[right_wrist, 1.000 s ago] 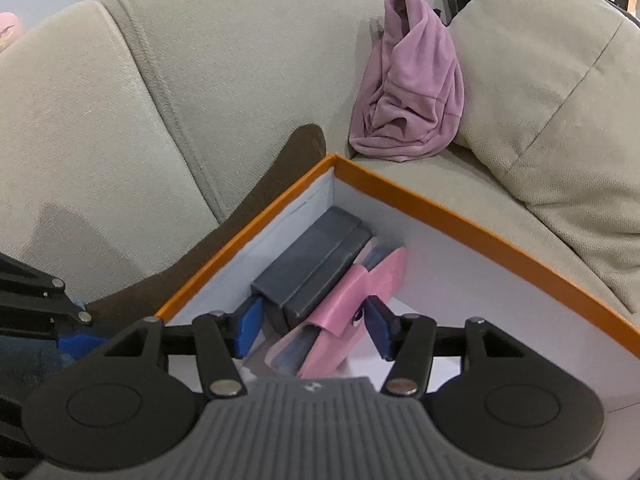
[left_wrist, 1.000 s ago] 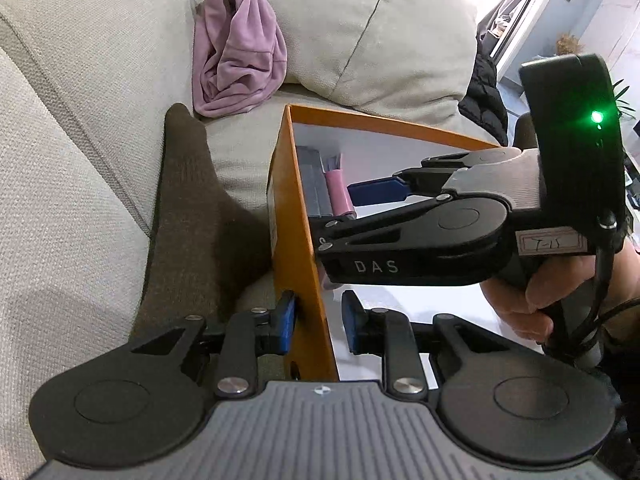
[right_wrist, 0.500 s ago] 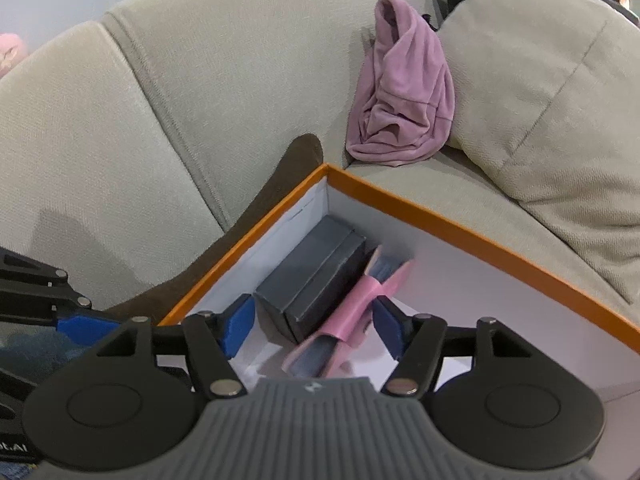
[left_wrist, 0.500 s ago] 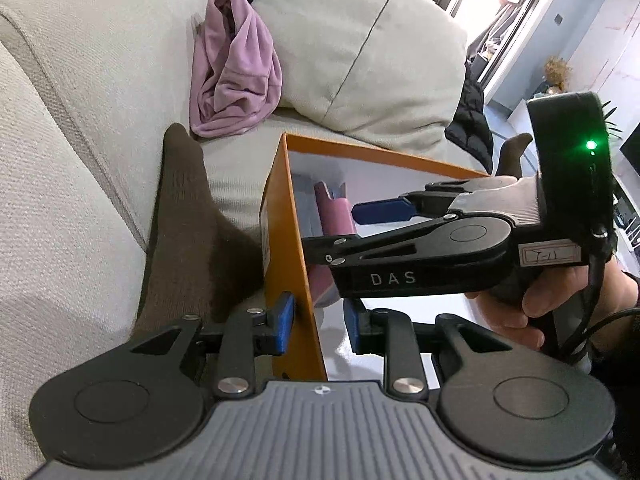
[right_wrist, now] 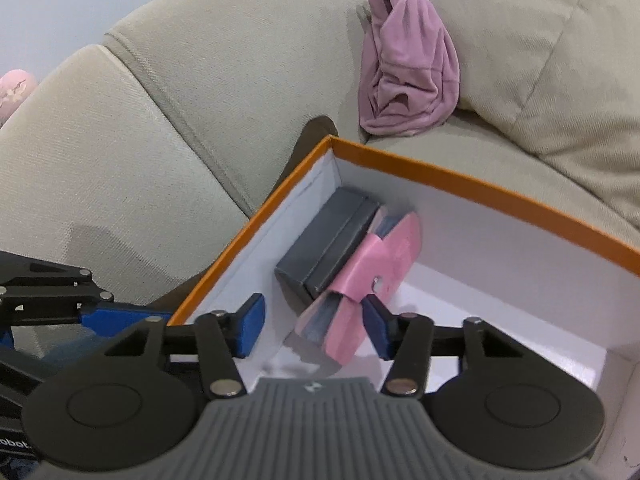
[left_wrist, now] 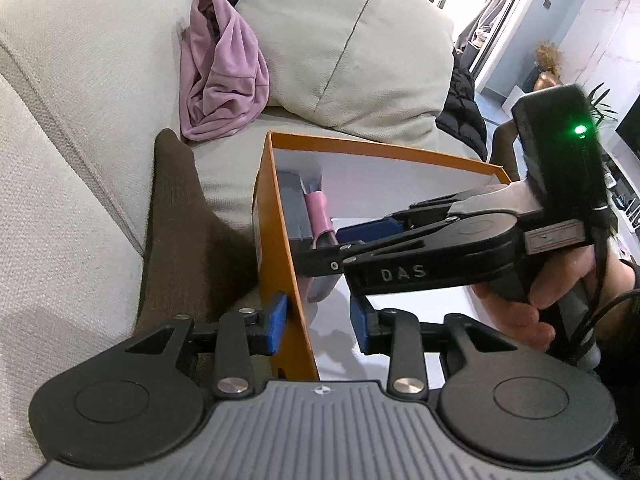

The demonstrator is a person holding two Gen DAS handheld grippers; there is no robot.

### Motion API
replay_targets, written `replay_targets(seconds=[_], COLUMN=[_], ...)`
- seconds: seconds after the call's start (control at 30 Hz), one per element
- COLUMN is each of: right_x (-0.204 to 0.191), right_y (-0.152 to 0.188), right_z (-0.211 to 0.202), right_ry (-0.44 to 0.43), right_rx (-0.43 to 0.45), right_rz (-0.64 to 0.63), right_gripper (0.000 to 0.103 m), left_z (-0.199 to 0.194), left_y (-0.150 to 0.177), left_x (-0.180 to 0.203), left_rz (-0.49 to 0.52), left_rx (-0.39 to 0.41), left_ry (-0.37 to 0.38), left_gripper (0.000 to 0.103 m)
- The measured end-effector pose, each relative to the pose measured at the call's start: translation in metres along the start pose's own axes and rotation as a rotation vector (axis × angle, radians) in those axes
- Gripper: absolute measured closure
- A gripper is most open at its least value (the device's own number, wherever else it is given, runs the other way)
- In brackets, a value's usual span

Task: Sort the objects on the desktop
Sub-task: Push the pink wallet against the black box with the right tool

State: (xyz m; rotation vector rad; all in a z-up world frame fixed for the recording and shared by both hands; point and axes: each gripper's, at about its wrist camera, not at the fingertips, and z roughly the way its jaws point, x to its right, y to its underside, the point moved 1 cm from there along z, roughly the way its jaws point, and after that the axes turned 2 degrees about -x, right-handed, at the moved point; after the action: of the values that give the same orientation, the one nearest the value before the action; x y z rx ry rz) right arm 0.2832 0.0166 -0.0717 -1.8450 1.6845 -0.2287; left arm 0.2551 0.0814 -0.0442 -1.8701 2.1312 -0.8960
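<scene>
Closing right hand-held gripper point(right_wrist: 312, 326) around pink case point(right_wrist: 360, 288), nothing pinched yet; opening left hand-held gripper point(left_wrist: 318, 322), releasing orange box point(left_wrist: 280, 240) wall.

My open orange cardboard box with white inner walls point(right_wrist: 480, 184) sits on the beige sofa seat, one corner pointing toward the backrest. Inside, tucked along the wall near that corner, lies a dark grey rectangular case point(right_wrist: 328, 244), flat on the box floor, its long side parallel to the wall. Just beside it, touching its edge, rests a pink wallet-like pouch with a wrap-around strap point(right_wrist: 372, 276), tilted and leaning partly against the grey case, greyish-blue panels showing at both its ends.
</scene>
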Motion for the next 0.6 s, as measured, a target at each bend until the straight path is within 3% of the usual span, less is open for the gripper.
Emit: replay_targets(seconds=[0.03, 0.17, 0.23, 0.5, 0.6], right_x=[0.001, 0.005, 0.002, -0.029, -0.031], right_y=[0.001, 0.003, 0.002, -0.002, -0.001], right_z=[0.002, 0.005, 0.002, -0.011, -0.010], right_ry=[0.011, -0.012, 0.005, 0.204, 0.216], right_rx=[-0.007, -0.008, -0.009, -0.071, -0.067], right_rz=[0.007, 0.053, 0.042, -0.182, -0.204], right_gripper=[0.065, 0.069, 0.077, 0.085, 0.085], left_z=[-0.001, -0.005, -0.004, -0.010, -0.010], left_y=[0.000, 0.002, 0.002, 0.003, 0.003], left_x=[0.000, 0.003, 0.003, 0.002, 0.002], left_rz=[0.006, 0.033, 0.032, 0.024, 0.024], left_rx=[-0.001, 0.004, 0.002, 0.022, 0.023], left_ry=[0.004, 0.003, -0.002, 0.004, -0.017], left_gripper=[0.065, 0.065, 0.065, 0.065, 0.065])
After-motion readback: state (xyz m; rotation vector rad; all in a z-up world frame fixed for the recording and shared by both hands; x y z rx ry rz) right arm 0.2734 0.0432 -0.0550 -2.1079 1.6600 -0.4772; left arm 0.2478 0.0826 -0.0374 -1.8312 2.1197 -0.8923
